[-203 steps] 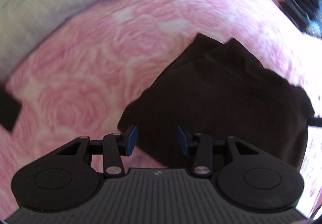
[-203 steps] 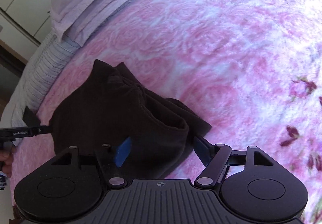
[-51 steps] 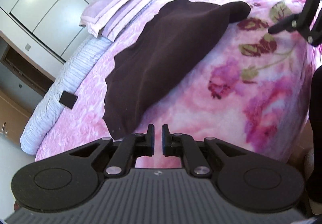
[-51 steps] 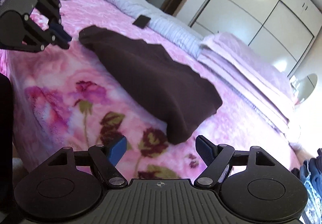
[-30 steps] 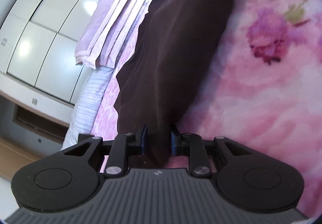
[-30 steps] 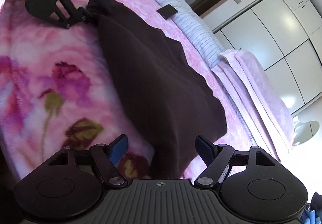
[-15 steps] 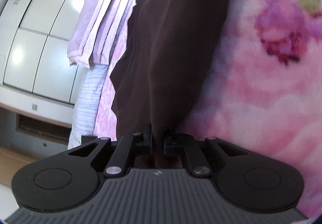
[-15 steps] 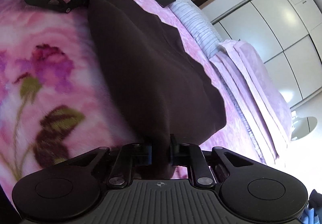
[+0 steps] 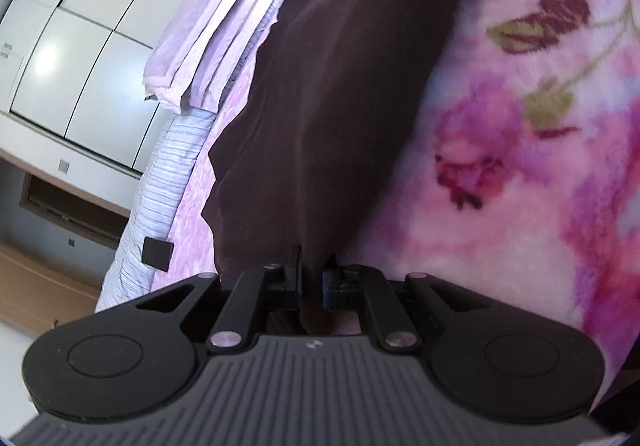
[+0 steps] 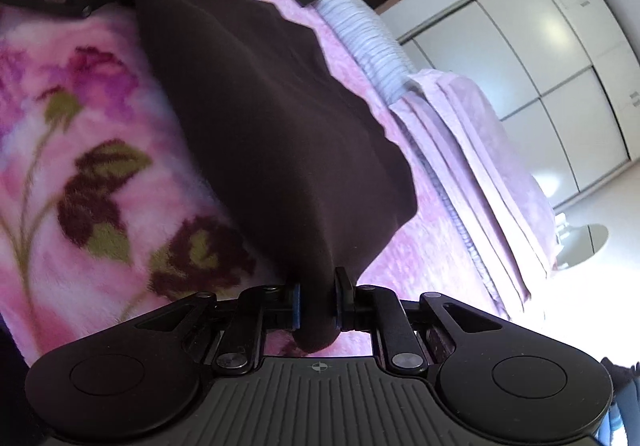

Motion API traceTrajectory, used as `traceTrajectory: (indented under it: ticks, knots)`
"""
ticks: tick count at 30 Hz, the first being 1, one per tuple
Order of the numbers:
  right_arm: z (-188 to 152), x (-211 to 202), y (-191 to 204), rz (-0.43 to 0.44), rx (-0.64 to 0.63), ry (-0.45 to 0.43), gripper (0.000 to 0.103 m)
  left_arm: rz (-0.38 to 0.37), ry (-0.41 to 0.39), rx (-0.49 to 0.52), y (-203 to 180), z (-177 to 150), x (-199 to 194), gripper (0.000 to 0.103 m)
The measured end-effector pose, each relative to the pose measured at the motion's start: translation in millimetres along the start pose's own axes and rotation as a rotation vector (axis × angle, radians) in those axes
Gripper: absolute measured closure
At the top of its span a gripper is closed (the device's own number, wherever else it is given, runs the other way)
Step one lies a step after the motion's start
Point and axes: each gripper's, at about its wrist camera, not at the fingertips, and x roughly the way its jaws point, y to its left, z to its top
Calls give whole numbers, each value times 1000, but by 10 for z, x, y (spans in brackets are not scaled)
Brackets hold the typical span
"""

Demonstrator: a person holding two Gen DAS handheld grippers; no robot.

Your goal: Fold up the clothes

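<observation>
The dark garment [image 9: 340, 105] hides both fingers' pads; its far corner seems cut off.

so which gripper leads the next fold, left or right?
Probably neither alone. The left gripper and right gripper are each shut on one near corner of the dark garment, which stretches between them over the pink blanket. The fold looks like a two-handed carry.
</observation>
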Motion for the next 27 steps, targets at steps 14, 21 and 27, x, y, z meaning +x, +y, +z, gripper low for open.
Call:
traceTrajectory:
  ticks: [14,21,27]
  knots:
    - [124,-215,238,4,-19,-82,42,-51,-64,-46,171,-88,-34,88]
    - [114,-57,135,28,-63,-86,42,25,-117,157,22,-261,-82,87]
    - [75,28,50,50,-71,-77,44,49,-96,221,-28,-239,24,89]
